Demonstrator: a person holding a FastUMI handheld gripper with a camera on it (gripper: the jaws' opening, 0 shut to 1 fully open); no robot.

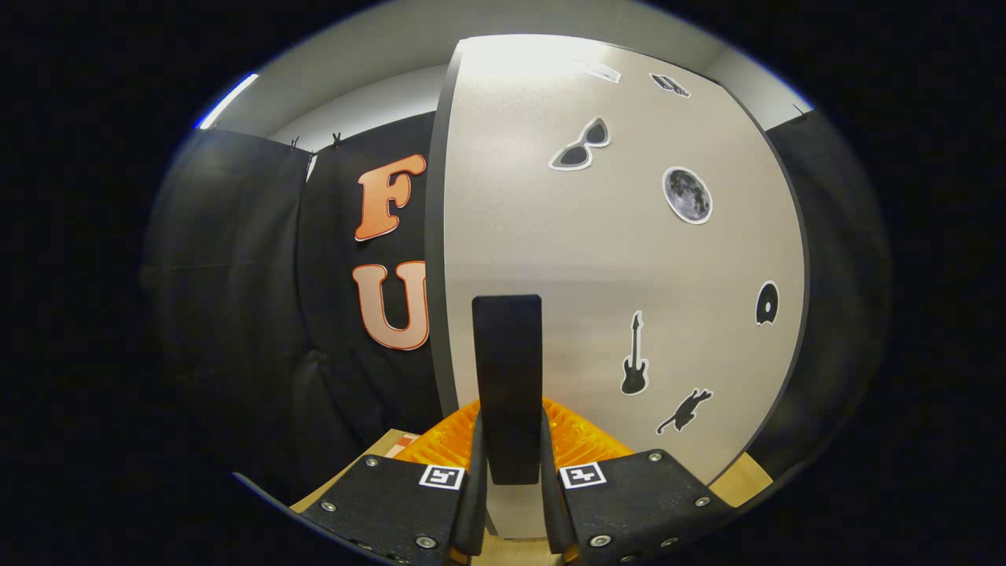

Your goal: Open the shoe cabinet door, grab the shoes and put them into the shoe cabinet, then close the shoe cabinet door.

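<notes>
1. While you hold the gripper (509, 472) up to the pale grey matte cabinet door (613, 259), its two fingers are clamped on the tall, flat black handle (508, 369), one finger pressing each side of the handle's lower end.
2. Your handle stands upright at 12 o'clock from the fingertips, near the door's dark left edge.
3. At 1 to 3 o'clock from the handle you have small stickers on the door: white-framed sunglasses (580, 145), a round grey moon (687, 195), a black electric guitar (633, 355), a black leaping cat (684, 410) and a black disc (766, 303).
4. At 9 o'clock from the door hangs the black cloth booth wall (259, 314).
5. Under the fingers, at 6 o'clock, you can see a tan surface (743, 479); whether it is a bench or the floor I cannot tell.
</notes>
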